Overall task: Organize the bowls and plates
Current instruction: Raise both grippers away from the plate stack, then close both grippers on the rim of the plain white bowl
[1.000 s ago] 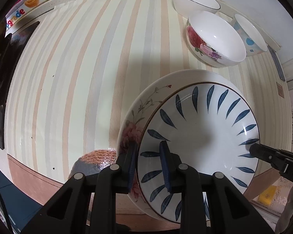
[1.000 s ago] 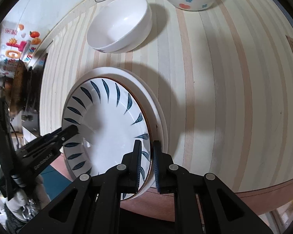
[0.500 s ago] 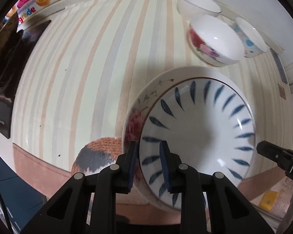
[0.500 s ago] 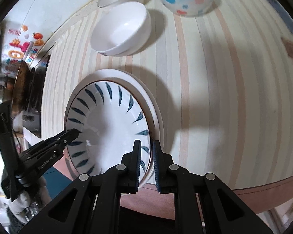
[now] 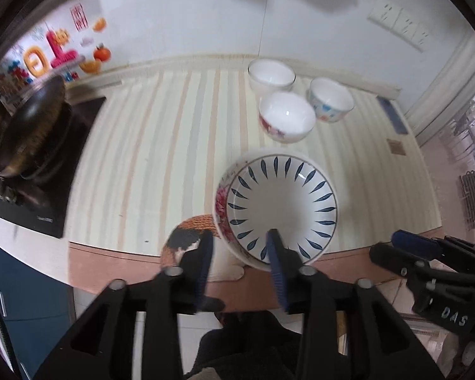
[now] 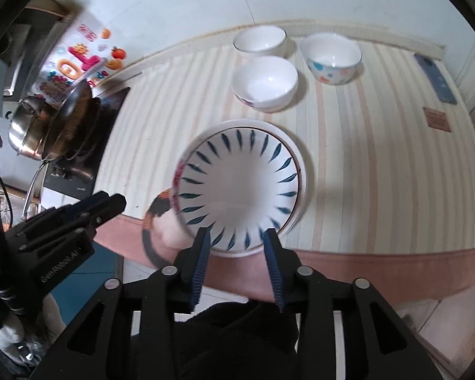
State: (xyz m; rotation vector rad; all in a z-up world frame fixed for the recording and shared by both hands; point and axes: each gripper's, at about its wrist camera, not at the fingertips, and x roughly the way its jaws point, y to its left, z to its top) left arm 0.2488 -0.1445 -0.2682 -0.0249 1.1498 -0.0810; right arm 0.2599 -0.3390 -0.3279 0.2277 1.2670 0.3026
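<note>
Now the leaf plate [image 5: 281, 205] sits nested in the floral plate [image 5: 221, 202] at the near edge of the counter [image 5: 161, 158], below and ahead of both grippers. The left gripper [image 5: 239, 247] hangs above the plates' near-left rim, jaws just opened, nothing between the pads, which touch no plate. The right gripper [image 6: 236, 247] hangs above the near rim, jaws likewise just opened and empty.

Both plates are round and lie flat, hollow side up, so no long axis shows. A woven mat [image 5: 186, 240] lies partly under the floral plate on its left.

Beyond the plates three bowls stand upright in a cluster: a floral bowl [image 5: 286, 117] nearest, a plain bowl [image 5: 270, 74] and a spotted bowl [image 5: 331, 99] behind it by the wall. The counter wears a striped cover. A wok [image 5: 28, 126] sits on a black hob [image 5: 50, 190] at left.
</note>
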